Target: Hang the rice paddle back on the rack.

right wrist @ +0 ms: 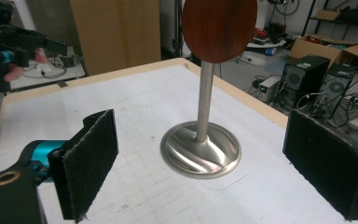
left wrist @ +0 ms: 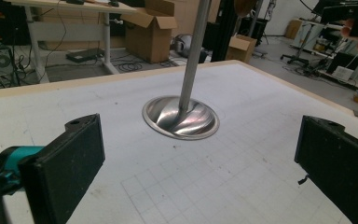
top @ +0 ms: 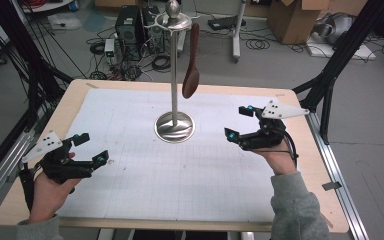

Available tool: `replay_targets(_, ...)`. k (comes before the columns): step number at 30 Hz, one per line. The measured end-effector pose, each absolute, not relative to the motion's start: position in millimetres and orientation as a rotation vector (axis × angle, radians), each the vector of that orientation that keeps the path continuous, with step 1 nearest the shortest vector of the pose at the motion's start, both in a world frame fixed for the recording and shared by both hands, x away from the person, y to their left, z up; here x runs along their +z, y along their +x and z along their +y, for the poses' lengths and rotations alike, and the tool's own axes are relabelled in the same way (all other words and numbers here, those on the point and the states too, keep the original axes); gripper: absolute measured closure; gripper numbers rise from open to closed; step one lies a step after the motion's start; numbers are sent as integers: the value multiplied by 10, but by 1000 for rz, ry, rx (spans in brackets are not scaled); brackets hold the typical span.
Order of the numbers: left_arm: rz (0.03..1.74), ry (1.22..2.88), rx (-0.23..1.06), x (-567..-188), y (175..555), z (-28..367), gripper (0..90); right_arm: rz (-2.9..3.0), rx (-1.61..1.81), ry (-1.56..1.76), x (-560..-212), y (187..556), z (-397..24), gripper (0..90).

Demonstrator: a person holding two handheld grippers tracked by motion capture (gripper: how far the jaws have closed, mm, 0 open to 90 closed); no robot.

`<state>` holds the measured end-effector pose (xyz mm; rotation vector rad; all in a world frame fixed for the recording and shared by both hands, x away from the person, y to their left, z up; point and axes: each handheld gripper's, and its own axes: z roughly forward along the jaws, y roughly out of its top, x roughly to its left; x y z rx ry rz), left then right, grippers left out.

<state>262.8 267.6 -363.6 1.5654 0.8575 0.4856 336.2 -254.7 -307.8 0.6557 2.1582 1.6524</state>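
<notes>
High view looks down from above; both gripper views face the stand (top: 174, 125) low, from opposite sides.

Left tongs (top: 91, 148): held low at the near left, jaws spread wide, nothing between them.
Right tongs (top: 241, 121): at the right, jaws wide apart, empty.
Left hand (top: 50, 192): wraps the handle from below.
Right hand (top: 280, 161): grips from behind, apparently slightly raised.

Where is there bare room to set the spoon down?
Bare mat between the left gripper and right gripper, in front of the stand base. The spoon hangs beside the stand's pole, so it is tighter there.
</notes>
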Motion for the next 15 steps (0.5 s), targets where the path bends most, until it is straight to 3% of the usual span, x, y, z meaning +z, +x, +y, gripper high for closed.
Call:
replay_targets(7,856,1570,482,-3641,2631,2671,20,2131,1659,696,-3238,3227,-2704,85)
replay_targets(9,856,1570,482,-3641,2631,2671,20,2127,1643,727,-3291,3191,-2741,3)
replay_targets(15,861,1570,486,-3641,2629,2679,20,2132,1626,744,-3425,3093,-2828,3)
